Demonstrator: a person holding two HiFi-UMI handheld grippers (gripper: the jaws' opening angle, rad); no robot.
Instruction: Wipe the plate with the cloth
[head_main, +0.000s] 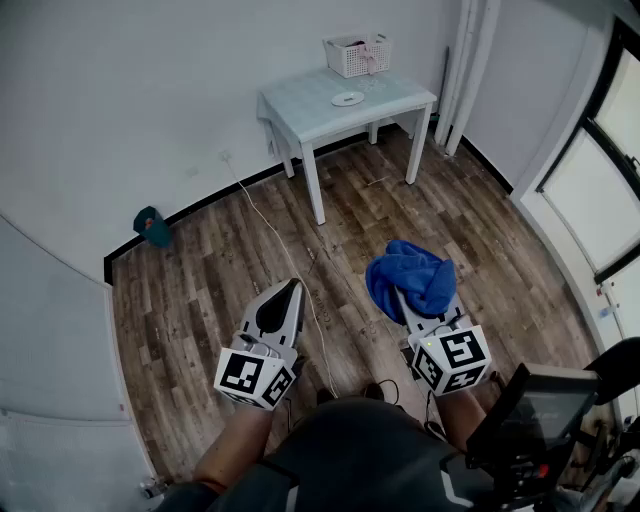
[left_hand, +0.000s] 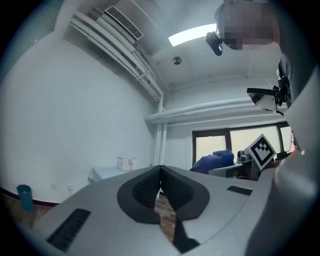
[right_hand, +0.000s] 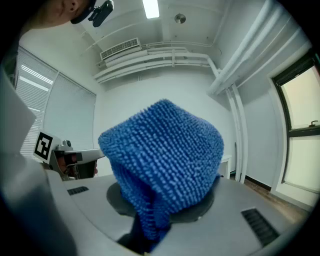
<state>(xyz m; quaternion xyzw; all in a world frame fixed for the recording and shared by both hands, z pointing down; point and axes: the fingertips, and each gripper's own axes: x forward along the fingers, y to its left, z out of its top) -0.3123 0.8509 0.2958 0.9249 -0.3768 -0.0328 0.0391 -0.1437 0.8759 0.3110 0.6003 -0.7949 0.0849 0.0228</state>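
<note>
Here the plate (head_main: 347, 98) lies on the table (head_main: 300, 115), just in front of a white basket (head_main: 357, 55) at the table's rear edge. Well short of the table, the blue cloth (head_main: 410, 277) sits bunched in the right tongs (head_main: 415, 310), which clamp it, presumably carried ready for wiping. The left tongs (head_main: 290, 292), equally far from the table, are closed on nothing; wiping has not begun

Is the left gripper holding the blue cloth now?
No, the left gripper is shut with nothing between its fingers; the blue cloth is clamped in the right gripper.
</note>
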